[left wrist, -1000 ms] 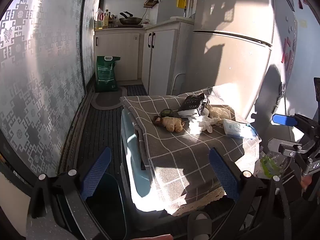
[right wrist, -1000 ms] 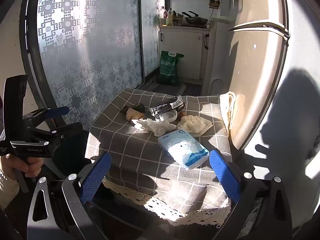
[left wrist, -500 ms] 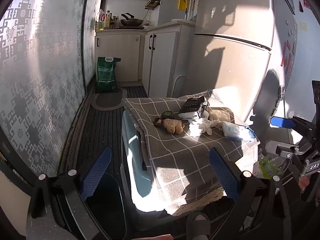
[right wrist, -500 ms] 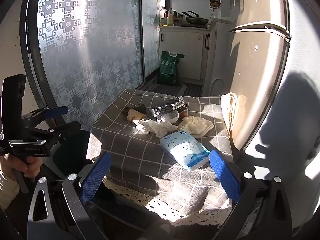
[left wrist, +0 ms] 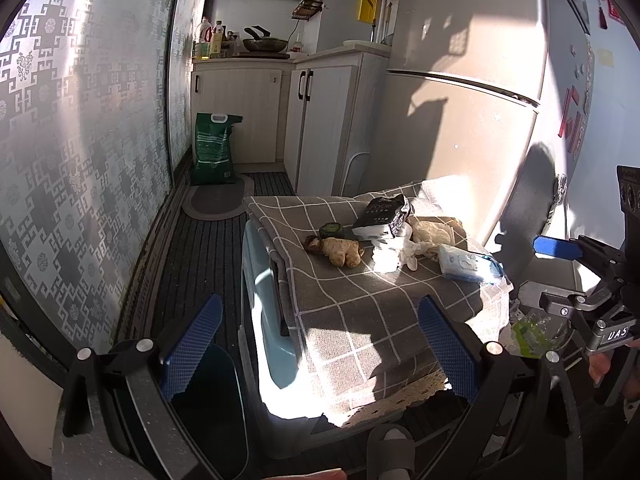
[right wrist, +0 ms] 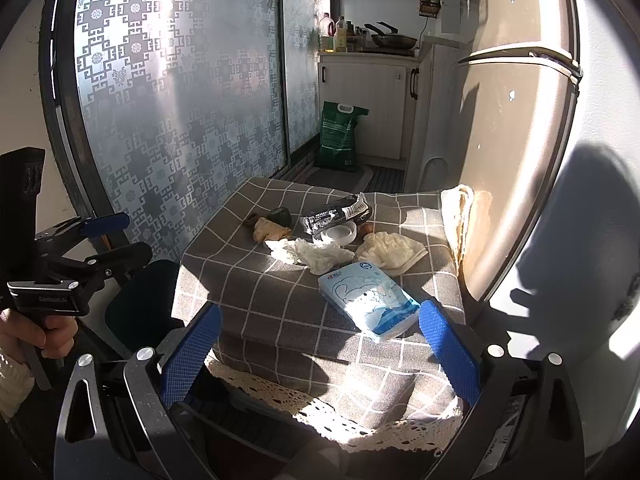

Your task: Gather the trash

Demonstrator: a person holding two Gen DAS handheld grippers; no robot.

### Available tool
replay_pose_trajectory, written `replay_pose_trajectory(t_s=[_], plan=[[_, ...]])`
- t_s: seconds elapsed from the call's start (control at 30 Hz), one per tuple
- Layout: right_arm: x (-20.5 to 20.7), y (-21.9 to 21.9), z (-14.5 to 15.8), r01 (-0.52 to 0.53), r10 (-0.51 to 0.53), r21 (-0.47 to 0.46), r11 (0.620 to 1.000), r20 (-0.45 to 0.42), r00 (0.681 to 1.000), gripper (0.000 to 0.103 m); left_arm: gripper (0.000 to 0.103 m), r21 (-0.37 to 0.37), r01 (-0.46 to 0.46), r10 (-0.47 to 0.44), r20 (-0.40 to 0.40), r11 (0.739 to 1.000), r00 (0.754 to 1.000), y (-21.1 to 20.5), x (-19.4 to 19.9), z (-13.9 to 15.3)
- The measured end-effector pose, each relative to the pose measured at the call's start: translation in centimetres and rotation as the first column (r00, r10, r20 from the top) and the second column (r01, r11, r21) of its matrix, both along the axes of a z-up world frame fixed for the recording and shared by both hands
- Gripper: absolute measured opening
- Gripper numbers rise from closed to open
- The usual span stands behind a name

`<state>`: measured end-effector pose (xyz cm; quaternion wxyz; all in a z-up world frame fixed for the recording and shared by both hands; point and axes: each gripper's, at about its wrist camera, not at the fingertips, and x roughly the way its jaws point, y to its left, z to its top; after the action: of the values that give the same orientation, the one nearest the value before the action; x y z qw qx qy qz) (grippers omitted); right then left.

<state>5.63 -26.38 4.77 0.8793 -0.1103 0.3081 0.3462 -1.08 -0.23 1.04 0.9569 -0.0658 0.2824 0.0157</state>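
While both jaws gape empty | only left view shows blue bin (left wrist: 276, 344).

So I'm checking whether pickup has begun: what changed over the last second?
Very little. Both views drifted slightly, so the grippers shifted a touch; in the right wrist view the wet-wipe pack now sits a little lower, nearer the right gripper. Nothing was grasped or released: both grippers stay open and empty. The crumpled tissue, black wrapper and ginger root lie unmoved on the checked cloth.
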Motion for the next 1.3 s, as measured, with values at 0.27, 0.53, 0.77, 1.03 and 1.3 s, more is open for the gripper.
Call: replay_pose_trajectory(t_s=[0.27,0.53,0.77,1.03,1.3], plan=[[0.03,-0.08,0.11,0.001,-0.001,0.001,1.000,0.000,1.000,0.100,0.100,0.003,-0.001,0.001,-0.003,1.000,1.000,-0.22,-0.27,0.14],[0.18,-0.18,0.13,0.003,-0.003,-0.001,1.000,-0.001,1.000,0.100,0.100,0.000,0.005,-0.005,0.003,1.000,1.000,-0.35,-0.51,0.28],[0.31,-0.17,0.07,0.003,-0.003,-0.002,1.000,-0.002,1.000,0.100,0.100,-0.003,0.007,-0.007,0.006,1.000,1.000,-0.21,-0.84,0.64],[0.29,-0.19,0.05,0.004,-0.004,-0.003,1.000,-0.002,1.000,0.100,0.100,-0.005,0.006,-0.006,0.005,1.000,1.000,-0.17,-0.94,0.70],[0.29,-0.15,0.05,0.004,-0.004,-0.003,1.000,-0.002,1.000,0.100,0.100,-0.005,0.011,-0.011,0.001,1.000,1.000,-0.10,-0.98,0.74]])
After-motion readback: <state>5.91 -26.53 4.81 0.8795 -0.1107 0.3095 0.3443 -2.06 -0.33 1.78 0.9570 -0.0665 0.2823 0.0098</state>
